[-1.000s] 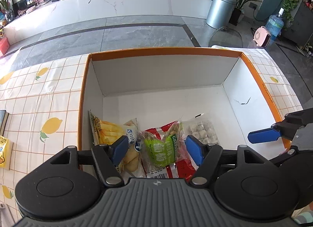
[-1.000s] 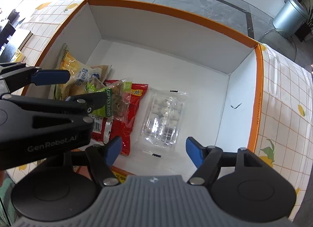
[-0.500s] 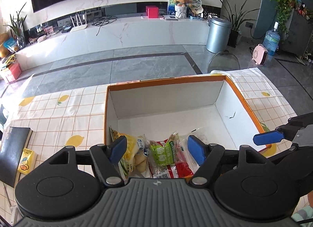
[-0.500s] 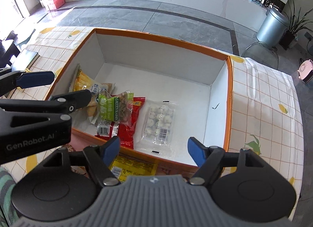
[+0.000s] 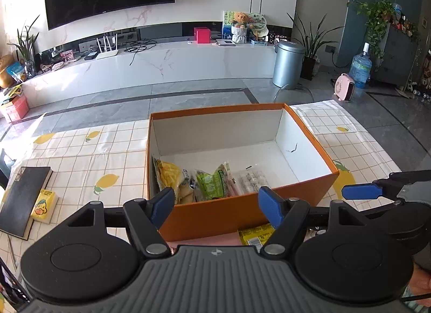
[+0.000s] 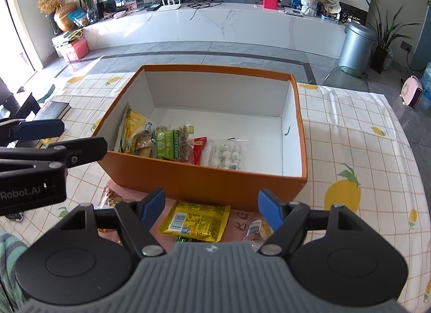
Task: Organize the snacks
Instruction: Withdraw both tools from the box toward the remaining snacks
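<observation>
An orange box (image 6: 207,187) with white inside stands on the lemon-print tablecloth. In it lie a yellow snack bag (image 6: 133,127), a green raisin pack (image 6: 168,144), a red pack (image 6: 199,148) and a clear tray of white sweets (image 6: 226,154). The box also shows in the left wrist view (image 5: 242,213). In front of the box lie a yellow packet (image 6: 196,220), a brown snack (image 6: 110,200) and a small clear packet (image 6: 256,229). My left gripper (image 5: 215,205) is open and empty before the box. My right gripper (image 6: 211,206) is open and empty above the yellow packet.
A black notebook (image 5: 20,200) and a small yellow carton (image 5: 44,204) lie at the table's left. A glass chair back (image 5: 293,92) stands beyond the far edge. The tablecloth (image 6: 350,151) stretches right of the box.
Both grippers have pulled back and up out of the box. They now hover before its near wall, and the loose packets on the table have come into view.
</observation>
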Tool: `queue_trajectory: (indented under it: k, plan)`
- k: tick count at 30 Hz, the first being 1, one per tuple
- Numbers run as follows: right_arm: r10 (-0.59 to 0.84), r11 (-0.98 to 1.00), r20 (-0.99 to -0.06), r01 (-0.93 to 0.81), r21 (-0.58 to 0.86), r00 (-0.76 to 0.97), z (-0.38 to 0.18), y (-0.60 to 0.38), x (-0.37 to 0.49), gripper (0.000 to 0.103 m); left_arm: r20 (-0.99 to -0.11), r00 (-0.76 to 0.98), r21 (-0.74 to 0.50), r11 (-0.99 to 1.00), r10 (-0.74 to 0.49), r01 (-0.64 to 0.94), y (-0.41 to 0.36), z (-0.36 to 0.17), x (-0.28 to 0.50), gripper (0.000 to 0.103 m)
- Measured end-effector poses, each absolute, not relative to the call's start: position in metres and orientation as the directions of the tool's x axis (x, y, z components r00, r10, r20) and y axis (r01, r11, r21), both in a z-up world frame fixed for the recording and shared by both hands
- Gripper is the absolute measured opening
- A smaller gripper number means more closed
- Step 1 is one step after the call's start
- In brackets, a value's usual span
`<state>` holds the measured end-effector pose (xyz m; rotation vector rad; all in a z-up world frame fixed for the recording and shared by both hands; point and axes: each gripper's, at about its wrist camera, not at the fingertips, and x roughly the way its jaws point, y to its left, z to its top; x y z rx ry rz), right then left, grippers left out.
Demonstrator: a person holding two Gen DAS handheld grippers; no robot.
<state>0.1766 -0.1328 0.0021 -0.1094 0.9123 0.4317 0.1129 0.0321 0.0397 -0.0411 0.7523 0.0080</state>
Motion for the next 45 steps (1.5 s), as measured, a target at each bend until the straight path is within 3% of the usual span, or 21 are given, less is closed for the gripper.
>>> queue_trajectory:
  k: [10,14,21,26,33,39,45]
  plan:
    - [0.261,0.96,-0.72,-0.252,0.123,0.643,-0.036,-0.166,0.125,0.074,-0.695,0.719,-0.072,0.996,-0.011,-0.054,0.031,0.005,0.083,0.083]
    - [0.242,0.968,-0.719,-0.211,0.135,0.652,-0.055,-0.172,0.111,0.074,-0.7,0.714,-0.084,0.994,-0.006,-0.074,0.034,-0.01,0.075,0.077]
    - [0.234,0.968,-0.71,-0.224,0.11,0.664,-0.083,-0.173,0.097,0.074,-0.696,0.718,-0.097,0.991,-0.005,-0.087,0.039,-0.034,0.062,0.074]
    - [0.268,0.961,-0.728,-0.228,0.157,0.631,-0.102,-0.177,0.102,0.073,-0.705,0.705,-0.165,0.985,-0.076,-0.059,0.043,-0.053,0.061,0.073]
    - [0.301,0.947,-0.728,-0.283,0.152,0.616,-0.113,-0.161,0.108,0.068,-0.703,0.711,-0.13,0.986,-0.017,-0.105,0.048,-0.066,0.063,0.075]
    - [0.312,0.936,-0.741,-0.324,0.134,0.594,-0.123,-0.144,0.115,0.06,-0.715,0.696,-0.069,0.984,0.065,-0.162,0.058,-0.075,0.074,0.083]
    - [0.306,0.938,-0.763,-0.319,0.137,0.57,-0.133,-0.138,0.125,0.056,-0.744,0.668,-0.102,0.981,0.036,-0.167,0.066,-0.088,0.082,0.084]
